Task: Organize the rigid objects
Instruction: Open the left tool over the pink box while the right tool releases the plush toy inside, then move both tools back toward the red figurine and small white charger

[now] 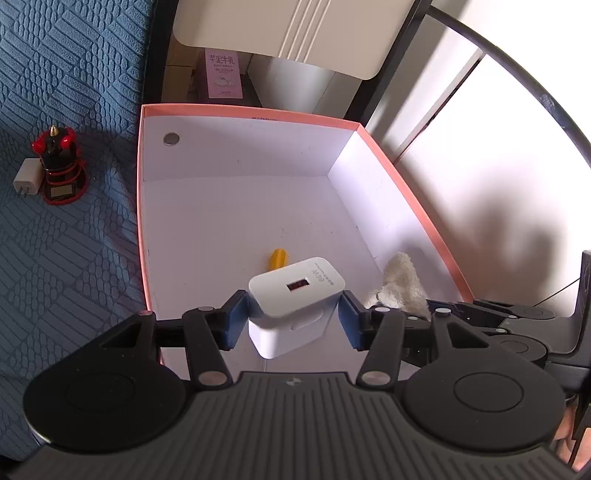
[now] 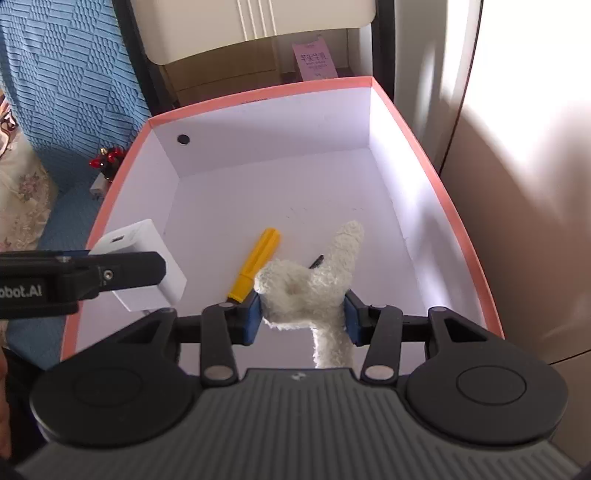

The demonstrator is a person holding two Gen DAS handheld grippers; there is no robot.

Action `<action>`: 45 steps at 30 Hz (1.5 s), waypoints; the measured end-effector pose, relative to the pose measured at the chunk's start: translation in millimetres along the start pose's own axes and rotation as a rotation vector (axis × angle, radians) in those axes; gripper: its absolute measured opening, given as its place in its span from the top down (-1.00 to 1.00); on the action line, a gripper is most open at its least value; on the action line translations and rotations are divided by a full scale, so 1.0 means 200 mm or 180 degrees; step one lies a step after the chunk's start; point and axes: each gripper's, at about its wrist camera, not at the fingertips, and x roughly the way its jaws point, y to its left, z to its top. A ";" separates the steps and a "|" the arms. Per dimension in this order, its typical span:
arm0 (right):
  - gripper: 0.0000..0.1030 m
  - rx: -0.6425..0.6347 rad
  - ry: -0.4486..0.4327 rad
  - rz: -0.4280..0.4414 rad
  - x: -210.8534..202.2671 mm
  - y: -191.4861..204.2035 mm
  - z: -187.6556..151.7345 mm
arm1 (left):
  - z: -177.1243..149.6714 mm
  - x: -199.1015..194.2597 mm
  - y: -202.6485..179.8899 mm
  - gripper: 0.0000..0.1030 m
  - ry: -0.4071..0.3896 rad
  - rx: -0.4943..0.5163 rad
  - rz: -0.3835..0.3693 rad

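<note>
My left gripper (image 1: 292, 320) is shut on a white USB charger (image 1: 293, 295) and holds it over the near left part of a white box with a pink rim (image 1: 258, 112). It also shows in the right wrist view (image 2: 142, 258). My right gripper (image 2: 303, 313) is shut on a white plush toy (image 2: 314, 280) over the box's near side (image 2: 458, 225). A yellow-handled screwdriver (image 2: 255, 264) lies on the box floor, partly behind the plush. The plush also shows in the left wrist view (image 1: 400, 286).
A red and black figurine (image 1: 59, 166) and a small white plug adapter (image 1: 27, 181) stand on the blue textured cover (image 1: 66, 258) left of the box. A chair back (image 1: 295, 29) and a pink carton (image 1: 223, 74) lie beyond the box. A wall is at right.
</note>
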 end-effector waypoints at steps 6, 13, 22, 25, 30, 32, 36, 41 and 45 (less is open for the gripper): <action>0.03 0.0088 -0.0029 -0.0018 -0.02 0.01 0.03 | 0.02 -0.05 0.01 -0.17 -0.0082 0.0012 -0.0041; 0.03 0.0049 -0.0404 0.0102 -0.22 0.12 0.13 | 0.03 -0.29 0.04 -0.17 -0.0462 0.0100 -0.0017; 0.03 -0.0153 -0.0894 0.0370 -0.45 0.41 0.15 | -0.01 -0.69 0.08 -0.17 -0.1032 0.0104 0.0041; 0.03 -0.0245 -0.0961 0.0453 -0.48 0.50 0.11 | -0.06 -0.78 0.12 -0.17 -0.1181 0.0102 0.0098; 0.02 -0.0334 -0.0952 0.0586 -0.46 0.63 0.03 | -0.14 -0.87 0.22 -0.17 -0.1319 0.0063 0.0290; 0.02 -0.0360 -0.0938 0.0627 -0.45 0.67 0.01 | -0.17 -0.89 0.26 -0.17 -0.1347 0.0023 0.0330; 0.02 -0.0442 -0.0930 0.0637 -0.44 0.75 -0.04 | -0.22 -0.94 0.36 -0.17 -0.1413 -0.0063 0.0358; 0.02 -0.0485 -0.0926 0.0654 -0.41 0.83 -0.08 | -0.28 -0.97 0.45 -0.17 -0.1418 -0.0085 0.0396; 0.03 -0.0463 -0.0868 0.0691 -0.37 0.88 -0.11 | -0.32 -1.00 0.53 -0.17 -0.1432 -0.0123 0.0419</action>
